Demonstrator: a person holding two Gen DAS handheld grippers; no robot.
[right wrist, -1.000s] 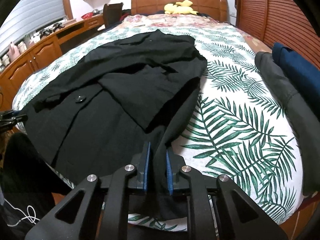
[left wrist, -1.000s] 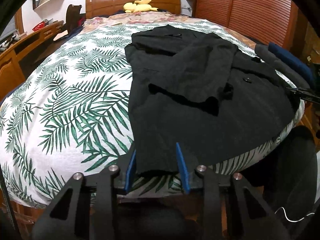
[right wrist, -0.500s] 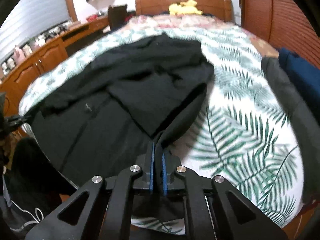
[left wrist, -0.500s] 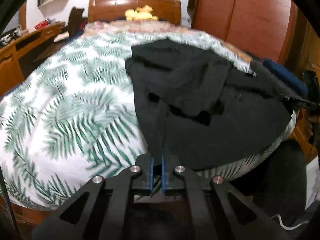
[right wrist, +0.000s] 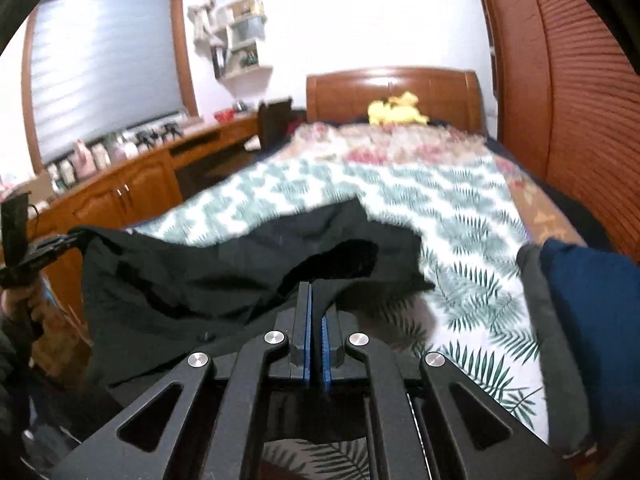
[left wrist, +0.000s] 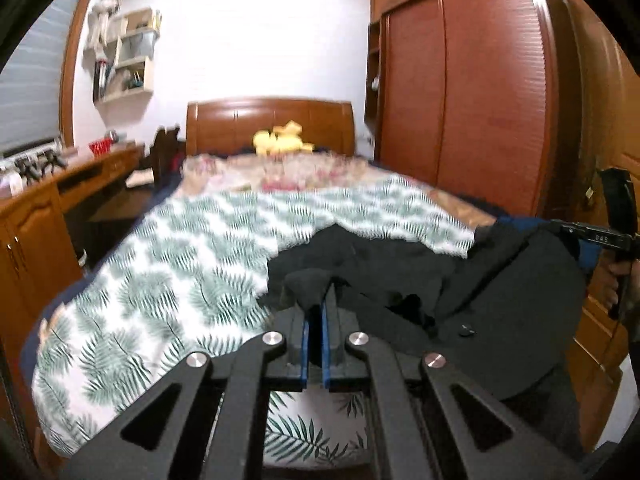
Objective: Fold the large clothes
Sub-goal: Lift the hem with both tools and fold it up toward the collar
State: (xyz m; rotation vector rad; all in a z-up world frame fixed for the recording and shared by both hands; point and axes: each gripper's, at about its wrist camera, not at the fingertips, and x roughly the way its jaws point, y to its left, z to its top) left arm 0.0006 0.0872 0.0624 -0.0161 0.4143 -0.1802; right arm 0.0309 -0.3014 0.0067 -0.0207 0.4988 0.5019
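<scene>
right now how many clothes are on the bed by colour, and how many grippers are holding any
black coat: 1, lifted by its hem
dark grey garment: 1, at the bed's right edge
navy garment: 1, beside the grey one
grippers holding cloth: 2, left gripper and right gripper, both on the coat
total: 3 garments, 2 grippers

A home bedroom: leaf-print bed [left wrist: 168,280], wooden headboard [left wrist: 270,124], wardrobe [left wrist: 472,92], desk [right wrist: 132,172]
</scene>
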